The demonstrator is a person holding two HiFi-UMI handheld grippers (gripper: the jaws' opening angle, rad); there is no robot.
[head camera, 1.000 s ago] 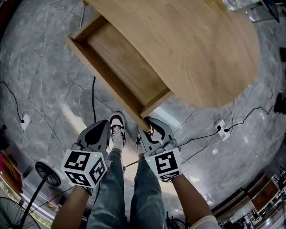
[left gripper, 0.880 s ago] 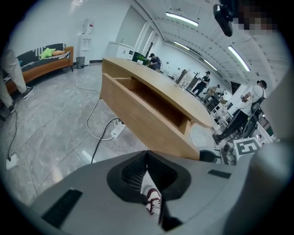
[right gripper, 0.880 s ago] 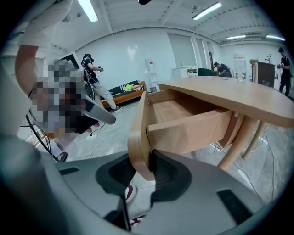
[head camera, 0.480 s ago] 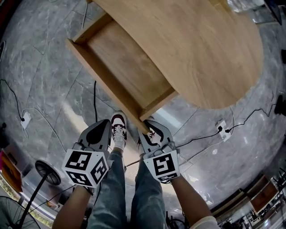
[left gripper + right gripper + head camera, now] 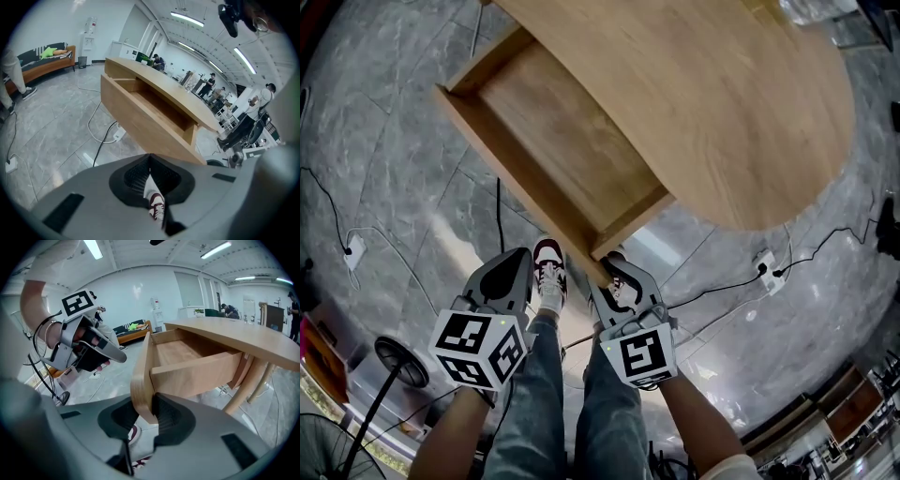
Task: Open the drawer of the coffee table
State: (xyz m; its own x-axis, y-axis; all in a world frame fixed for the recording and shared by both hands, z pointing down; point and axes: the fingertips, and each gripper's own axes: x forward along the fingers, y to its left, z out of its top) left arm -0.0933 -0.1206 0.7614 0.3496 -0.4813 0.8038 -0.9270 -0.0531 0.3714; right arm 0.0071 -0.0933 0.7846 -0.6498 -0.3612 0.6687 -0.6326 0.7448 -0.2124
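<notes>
Drawer [image 5: 548, 141] of the coffee table [image 5: 722, 94] stands open, its bare wooden box reaching out from under the rounded tabletop over the grey marble floor [image 5: 394, 187]. Its front panel [image 5: 516, 173] runs slantwise towards me, and the near end of that panel sits right between the fingers of my right gripper [image 5: 607, 272]. In the right gripper view my fingers [image 5: 166, 413] pinch the lower corner of the panel, one pad on its outer face and one on the inner face, just beside where the side wall joins it.

My left gripper [image 5: 514, 262] hangs to the left of the right one, apart from the drawer and touching nothing. Its jaws are pressed together with nothing held; only a thin slit behind the tips shows my shoe [image 5: 156, 206] below. The drawer front lies ahead of it, off to the right. A power strip [image 5: 766, 270] and its cables lie on the floor to the right of the table.
</notes>
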